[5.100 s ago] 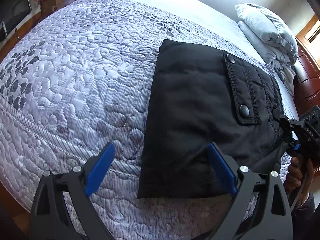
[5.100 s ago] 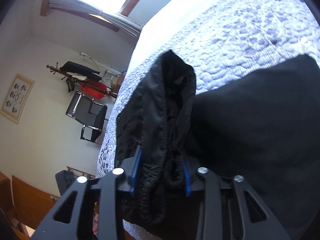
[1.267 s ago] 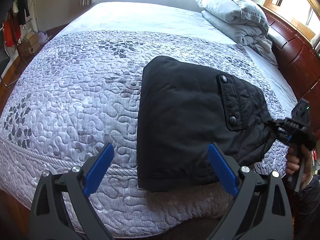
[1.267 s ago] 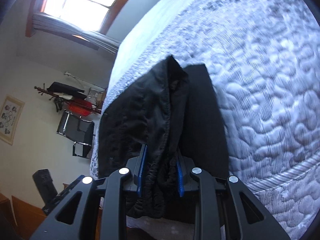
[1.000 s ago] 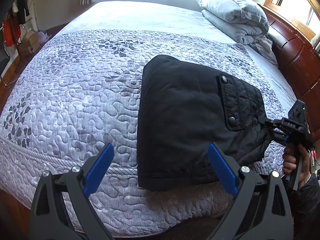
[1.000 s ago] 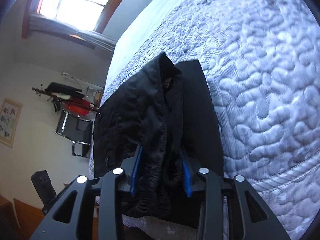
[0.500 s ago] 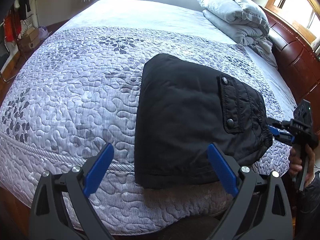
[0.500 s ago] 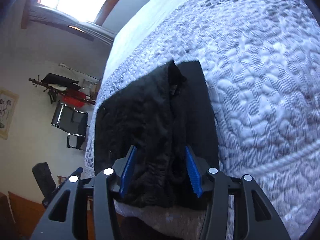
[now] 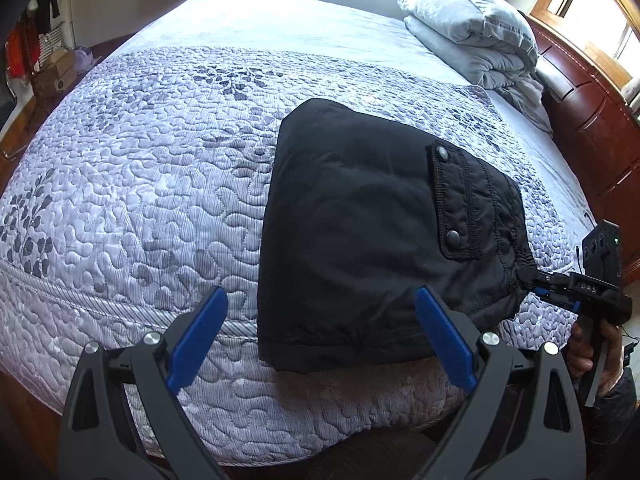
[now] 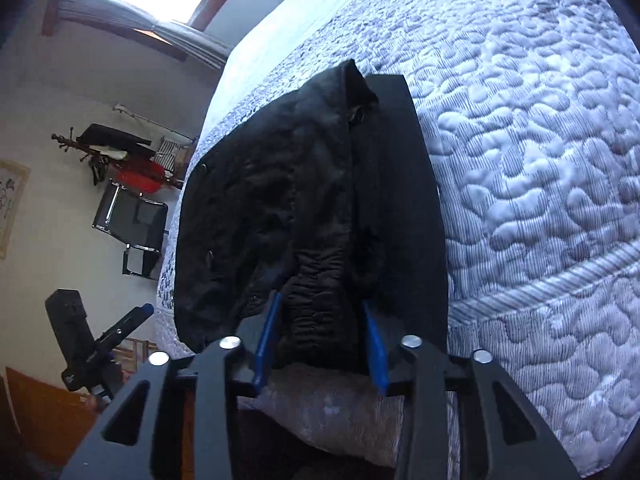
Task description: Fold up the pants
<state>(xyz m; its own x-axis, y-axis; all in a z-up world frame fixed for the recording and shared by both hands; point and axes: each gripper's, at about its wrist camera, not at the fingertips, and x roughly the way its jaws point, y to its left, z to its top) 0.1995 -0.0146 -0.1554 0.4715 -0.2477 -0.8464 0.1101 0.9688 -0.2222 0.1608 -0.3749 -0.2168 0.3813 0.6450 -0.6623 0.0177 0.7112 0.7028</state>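
Black padded pants (image 9: 360,240) lie folded into a thick rectangle near the front edge of the quilted bed (image 9: 140,168), snap pocket on top. My left gripper (image 9: 320,293) hovers open over their near edge, touching nothing. At the right corner my right gripper (image 9: 528,276), held by a hand (image 9: 588,348), meets the elastic waistband. In the right wrist view the bunched waistband (image 10: 320,320) fills the gap of the right gripper (image 10: 320,300); its jaws are closing and both blue pads press on the fabric.
A folded grey duvet (image 9: 472,32) lies at the far right of the bed, beside a dark wooden headboard (image 9: 592,120). A black chair (image 10: 132,220) and a coat rack (image 10: 116,148) stand by the wall beyond the bed.
The right gripper let go of the waistband half a second ago, opened wide around it, then closed on it again a little further back. The left gripper stayed still and open.
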